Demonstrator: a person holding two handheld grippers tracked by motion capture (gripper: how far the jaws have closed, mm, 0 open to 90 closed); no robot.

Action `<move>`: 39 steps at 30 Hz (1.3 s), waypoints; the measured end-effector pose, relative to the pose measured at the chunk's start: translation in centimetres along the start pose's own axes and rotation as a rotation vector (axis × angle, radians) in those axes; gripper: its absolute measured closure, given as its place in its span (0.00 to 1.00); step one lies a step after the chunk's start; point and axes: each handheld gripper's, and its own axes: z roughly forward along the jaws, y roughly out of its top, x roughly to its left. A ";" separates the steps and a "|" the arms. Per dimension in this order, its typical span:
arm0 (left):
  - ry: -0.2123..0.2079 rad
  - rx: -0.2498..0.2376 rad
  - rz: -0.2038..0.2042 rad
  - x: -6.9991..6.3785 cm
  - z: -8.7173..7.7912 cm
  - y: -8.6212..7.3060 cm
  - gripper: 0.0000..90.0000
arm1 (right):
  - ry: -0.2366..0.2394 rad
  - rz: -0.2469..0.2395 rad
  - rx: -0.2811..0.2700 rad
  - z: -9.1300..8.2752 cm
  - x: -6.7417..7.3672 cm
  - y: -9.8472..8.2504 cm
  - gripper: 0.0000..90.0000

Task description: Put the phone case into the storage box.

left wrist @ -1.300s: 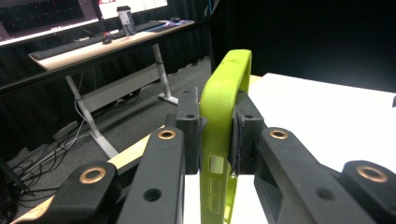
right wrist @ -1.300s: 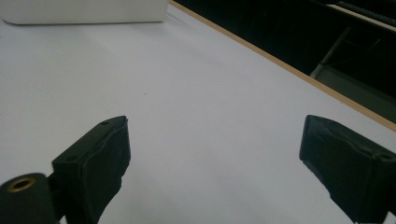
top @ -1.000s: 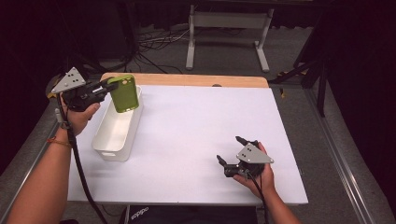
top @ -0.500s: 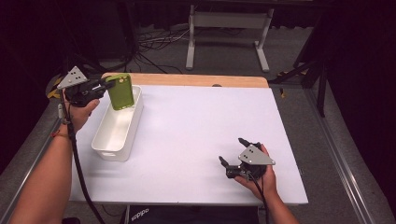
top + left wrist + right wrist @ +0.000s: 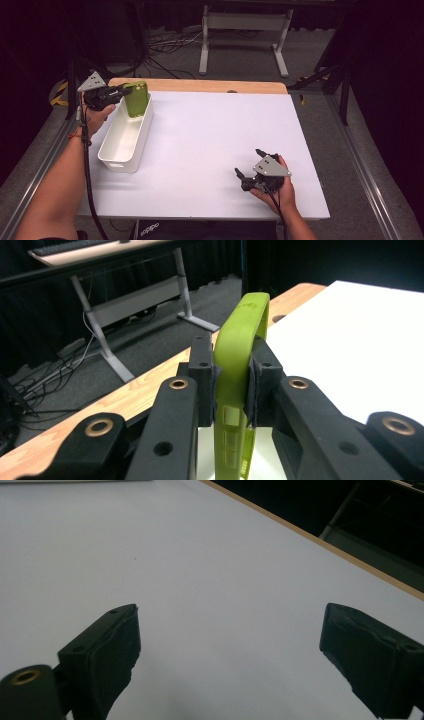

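While clamped in the left gripper [image 5: 121, 93], the green case [image 5: 136, 98] has sunk toward the bin [image 5: 125, 140].

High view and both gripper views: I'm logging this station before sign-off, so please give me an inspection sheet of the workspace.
Surface: white table with a wooden far edge, bare in the middle.
Job's things: green phone case held upright over the far end of the white bin; bin looks empty.
Clutter: nothing seen.
Grippers: left gripper shut on the case's edges, pads pressing it; right gripper open, resting on the table near the front.
Cables: black cable trails along the left forearm.
Surroundings: dark floor, loose wires, grey desk frame behind.
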 end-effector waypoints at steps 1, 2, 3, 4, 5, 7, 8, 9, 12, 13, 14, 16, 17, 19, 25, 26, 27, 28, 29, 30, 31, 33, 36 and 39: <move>0.010 0.010 0.008 0.1 0.4 -0.2 0.86 | -0.002 0.000 0.002 0.0 0.0 0.0 0.11; 0.010 0.010 0.008 0.1 0.4 -0.2 0.86 | -0.002 0.000 0.002 0.0 0.0 0.0 0.11; 0.006 0.013 0.004 0.3 0.8 -0.4 0.86 | -0.003 0.007 0.006 0.0 -0.1 -0.1 0.11; 0.006 0.013 0.004 0.3 0.8 -0.4 0.86 | -0.003 0.007 0.006 0.0 -0.1 -0.1 0.11; 0.002 0.017 0.004 0.4 0.9 -0.5 0.86 | -0.004 0.006 0.008 0.1 -0.1 -0.2 0.11; 0.003 0.025 0.004 0.4 1.4 -0.8 0.86 | -0.001 0.010 0.012 0.2 -0.1 -0.2 0.11; 0.002 0.034 0.004 0.5 1.5 -0.9 0.86 | 0.002 0.009 0.016 0.2 -0.1 -0.3 0.11; 0.004 0.035 0.001 0.5 1.6 -1.0 0.86 | 0.002 0.006 0.020 0.3 -0.1 -0.3 0.11; 0.009 0.026 -0.019 0.8 1.6 -1.3 0.86 | 0.010 0.003 0.026 0.4 0.0 -0.3 0.11; 0.017 0.021 -0.021 0.8 1.6 -1.3 0.86 | 0.014 0.006 0.027 0.4 0.1 -0.3 0.11; 0.017 0.021 -0.021 0.8 1.6 -1.3 0.86 | 0.020 0.009 0.029 0.5 0.1 -0.3 0.11; 0.047 0.025 -0.025 0.8 1.8 -1.4 0.85 | 0.027 0.011 0.031 0.6 0.1 -0.3 0.11; 0.062 0.049 -0.016 0.7 1.9 -1.4 0.84 | 0.031 0.011 0.033 0.6 0.1 -0.3 0.11; 0.085 0.078 -0.008 0.7 2.3 -1.6 0.80 | 0.041 0.011 0.033 0.7 0.1 -0.3 0.11; 0.129 0.140 -0.008 1.0 2.9 -2.1 0.74 | 0.068 0.008 0.036 0.7 0.2 -0.3 0.11; 0.138 0.153 -0.008 1.0 3.0 -2.2 0.72 | 0.072 0.009 0.038 0.7 0.2 -0.3 0.11; 0.146 0.161 -0.003 1.1 3.0 -2.2 0.70 | 0.074 0.008 0.038 0.8 0.2 -0.3 0.11; 0.155 0.165 -0.006 1.1 3.0 -2.2 0.69 | 0.075 0.007 0.038 0.8 0.2 -0.3 0.11; 0.158 0.163 -0.015 1.2 3.0 -2.2 0.68 | 0.081 0.008 0.038 0.8 0.2 -0.3 0.11; 0.169 0.161 -0.018 1.3 3.0 -2.2 0.67 | 0.088 0.006 0.040 0.9 0.2 -0.2 0.11; 0.178 0.163 -0.018 1.3 3.1 -2.2 0.65 | 0.089 0.004 0.040 0.9 0.2 -0.2 0.11; 0.203 0.162 -0.021 1.4 3.1 -2.2 0.56 | 0.103 0.003 0.045 1.0 0.3 -0.2 0.11; 0.217 0.154 -0.031 1.5 3.1 -2.3 0.51 | 0.123 -0.011 0.054 1.1 0.5 -0.2 0.11; 0.204 0.138 -0.055 1.7 2.9 -2.5 0.50 | 0.123 -0.018 0.057 1.1 0.5 -0.2 0.11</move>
